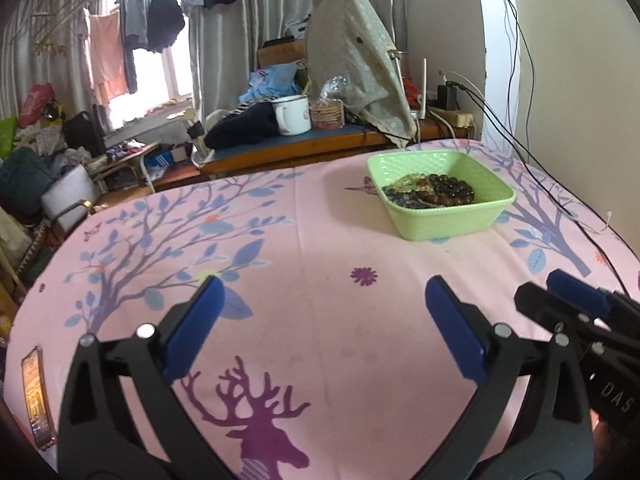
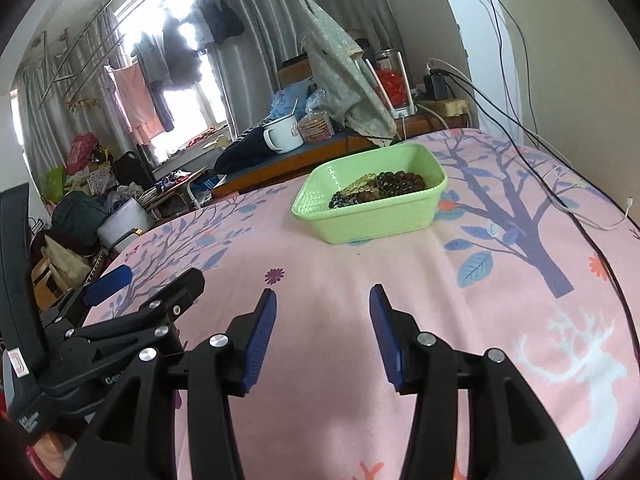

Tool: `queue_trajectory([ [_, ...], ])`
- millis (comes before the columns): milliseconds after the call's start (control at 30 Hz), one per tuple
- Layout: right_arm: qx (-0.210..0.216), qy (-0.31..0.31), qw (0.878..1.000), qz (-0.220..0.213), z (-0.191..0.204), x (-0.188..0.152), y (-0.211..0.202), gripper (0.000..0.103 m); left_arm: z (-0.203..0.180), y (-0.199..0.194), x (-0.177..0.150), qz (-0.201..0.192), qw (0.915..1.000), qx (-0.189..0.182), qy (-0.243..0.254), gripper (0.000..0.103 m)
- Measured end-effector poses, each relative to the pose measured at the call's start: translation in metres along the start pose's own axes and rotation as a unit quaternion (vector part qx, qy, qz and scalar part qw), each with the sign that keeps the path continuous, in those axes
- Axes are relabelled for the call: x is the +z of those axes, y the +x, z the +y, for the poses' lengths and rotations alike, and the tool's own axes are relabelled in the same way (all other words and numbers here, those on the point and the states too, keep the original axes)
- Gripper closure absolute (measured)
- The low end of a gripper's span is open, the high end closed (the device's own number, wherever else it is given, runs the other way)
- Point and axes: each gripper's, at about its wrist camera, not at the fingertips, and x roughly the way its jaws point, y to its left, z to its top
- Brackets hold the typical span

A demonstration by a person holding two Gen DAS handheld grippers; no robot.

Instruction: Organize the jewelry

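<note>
A light green plastic basket (image 1: pixel 448 220) stands on the pink printed tablecloth (image 1: pixel 320 220), far right of centre. It holds several bead bracelets (image 1: pixel 432 192), dark, brown and yellow-green. My left gripper (image 1: pixel 324 284) hovers over the cloth well short of the basket, open wide with nothing between its blue pads. In the right wrist view the same basket (image 2: pixel 372 220) and bracelets (image 2: pixel 380 188) lie ahead. My right gripper (image 2: pixel 323 292) is open a moderate gap, empty, over bare cloth. Each gripper shows beside the other: the right gripper (image 1: pixel 542 290) and the left gripper (image 2: pixel 156 280).
A phone (image 1: pixel 36 392) lies at the table's near left edge. Dark and white cables (image 2: pixel 560 184) trail across the right side of the table by the wall. Beyond the far edge, a low side table carries a white mug (image 1: pixel 292 114) and a cloth-draped object (image 1: pixel 360 60).
</note>
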Motion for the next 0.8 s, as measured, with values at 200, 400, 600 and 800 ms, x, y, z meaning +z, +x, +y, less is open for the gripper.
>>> queue_trajectory([
  [200,0.003,0.003,1.000,0.008,0.000,-0.002,0.002,0.081,0.005,0.001,-0.003,0.010,0.9997,-0.003,-0.023,0.006],
  [400,0.009,0.010,1.000,0.014,-0.001,-0.002,0.004,0.081,0.008,0.007,-0.005,0.033,0.9990,0.004,-0.029,0.006],
  [600,0.014,0.010,1.000,0.013,0.000,-0.002,0.003,0.081,0.007,0.008,-0.006,0.041,0.9988,0.003,-0.027,0.006],
  [800,0.014,0.017,1.000,0.018,-0.002,-0.002,0.005,0.080,0.007,0.012,-0.007,0.056,0.9982,-0.007,-0.022,0.006],
])
